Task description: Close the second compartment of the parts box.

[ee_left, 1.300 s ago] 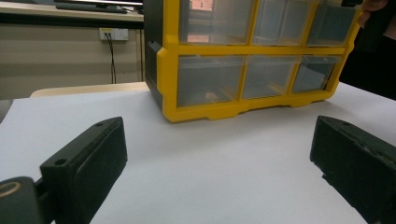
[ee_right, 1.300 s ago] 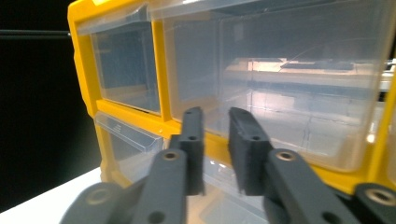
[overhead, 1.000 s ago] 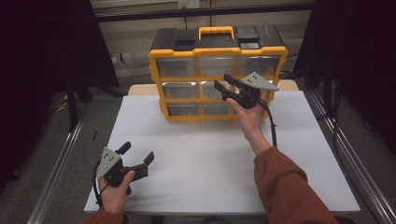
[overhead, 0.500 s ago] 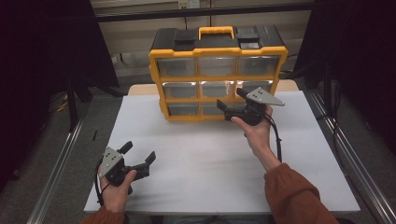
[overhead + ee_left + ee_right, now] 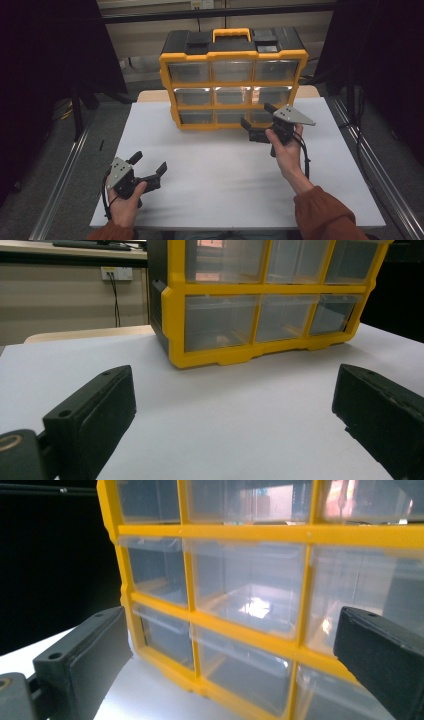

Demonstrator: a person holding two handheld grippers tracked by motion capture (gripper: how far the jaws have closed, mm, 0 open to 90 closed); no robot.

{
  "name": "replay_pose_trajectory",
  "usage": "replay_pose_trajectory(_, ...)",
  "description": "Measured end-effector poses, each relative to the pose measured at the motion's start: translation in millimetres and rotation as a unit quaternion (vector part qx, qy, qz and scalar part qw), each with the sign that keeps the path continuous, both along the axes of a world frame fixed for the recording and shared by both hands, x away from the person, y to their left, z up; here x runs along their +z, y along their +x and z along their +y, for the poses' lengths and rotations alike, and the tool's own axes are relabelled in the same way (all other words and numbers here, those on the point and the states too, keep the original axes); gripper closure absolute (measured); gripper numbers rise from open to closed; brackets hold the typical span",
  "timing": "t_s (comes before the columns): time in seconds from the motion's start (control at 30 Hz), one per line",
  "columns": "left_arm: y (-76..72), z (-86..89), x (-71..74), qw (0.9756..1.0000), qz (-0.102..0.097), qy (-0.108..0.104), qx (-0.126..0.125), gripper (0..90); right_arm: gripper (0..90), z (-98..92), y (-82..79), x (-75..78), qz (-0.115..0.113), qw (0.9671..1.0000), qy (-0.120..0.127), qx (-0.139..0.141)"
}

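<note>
One yellow drawer cabinet (image 5: 232, 80) stands at the table's (image 5: 225, 170) far edge, with nine clear drawers in three rows of three. The right gripper (image 5: 260, 122), jaws just opened wide with nothing between them, hovers just before the bottom-right drawer (image 5: 261, 115). The left gripper (image 5: 148, 167) rests near-left, jaws apart, empty.

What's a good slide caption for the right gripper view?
Open right gripper, nothing between its jaws, facing the clear drawers of a yellow organizer.
</note>
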State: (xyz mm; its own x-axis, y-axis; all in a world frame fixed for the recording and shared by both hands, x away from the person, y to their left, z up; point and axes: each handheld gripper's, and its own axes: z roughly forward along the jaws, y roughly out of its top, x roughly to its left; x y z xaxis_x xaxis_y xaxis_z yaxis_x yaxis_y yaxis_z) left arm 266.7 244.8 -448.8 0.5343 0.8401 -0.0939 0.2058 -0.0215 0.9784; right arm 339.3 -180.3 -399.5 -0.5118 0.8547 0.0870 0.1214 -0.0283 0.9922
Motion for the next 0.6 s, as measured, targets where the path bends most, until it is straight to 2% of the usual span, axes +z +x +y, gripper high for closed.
replay_pose_trajectory(0.07,0.0,-0.3,-0.1,1.0,0.0,-0.001,-0.001,3.9,0.6,-3.6,-5.2,-4.0,0.0,0.9999,-0.008,-0.006)
replay_pose_trajectory(0.13,0.1,-0.5,-0.1,1.0,0.0,-0.001,-0.001,3.9,0.3,-7.1,-10.1,-8.8,0.005,1.0,-0.005,-0.005)
replay_pose_trajectory(0.33,0.6,0.1,-1.1,1.0,0.003,-0.003,-0.006,3.8,0.4,-20.0,-20.0,-18.5,0.013,0.9997,-0.016,-0.013)
replay_pose_trajectory(0.6,-0.6,-1.0,-0.3,1.0,0.0,-0.003,-0.002,3.9,0.5,-37.5,-34.2,-22.8,0.018,0.9994,-0.017,-0.026)
